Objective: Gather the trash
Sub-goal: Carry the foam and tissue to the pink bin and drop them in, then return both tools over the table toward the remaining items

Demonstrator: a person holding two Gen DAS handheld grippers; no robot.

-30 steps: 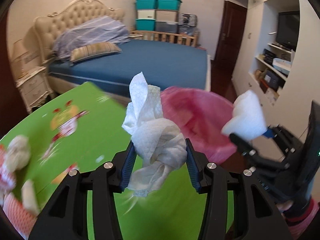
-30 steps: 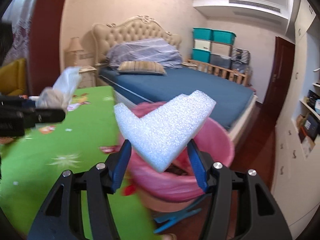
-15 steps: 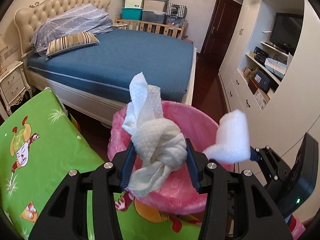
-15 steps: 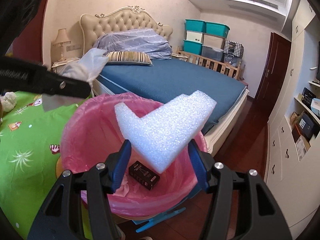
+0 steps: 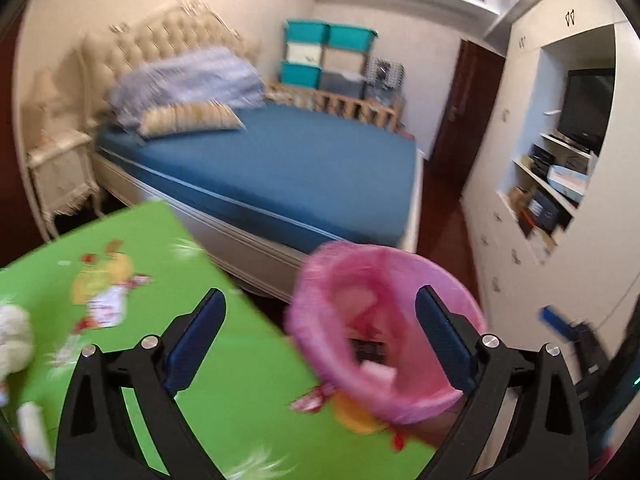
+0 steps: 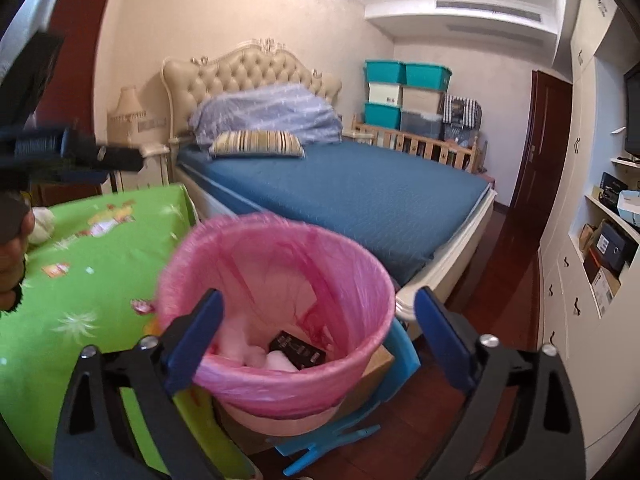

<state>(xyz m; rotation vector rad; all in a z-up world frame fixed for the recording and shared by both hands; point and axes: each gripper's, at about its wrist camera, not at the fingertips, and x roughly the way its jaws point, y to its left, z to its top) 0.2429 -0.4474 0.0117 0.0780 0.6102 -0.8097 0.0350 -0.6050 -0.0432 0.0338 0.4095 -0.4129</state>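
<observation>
Left wrist view: the left claw point(image 5: 318, 328) is seen opening wide, nothing between its pads; crumpled white trash point(image 5: 14, 338) is left on the green desk point(image 5: 224, 364).

Right wrist view: the right claw point(image 6: 316, 330) is opening, empty, above the pink-lined bin point(image 6: 276, 320); pale scraps point(image 6: 256, 354) and a dark box point(image 6: 297, 350) are noted inside.

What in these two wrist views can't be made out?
- Left wrist: motion blur smears the pink-lined bin; its contents are unreadable.
- Left wrist: pale trash on the green tablecloth is blurred and edge-cut.
- Right wrist: the black box label is too small.
- Right wrist: the bin's near rim hides its bottom.
</observation>
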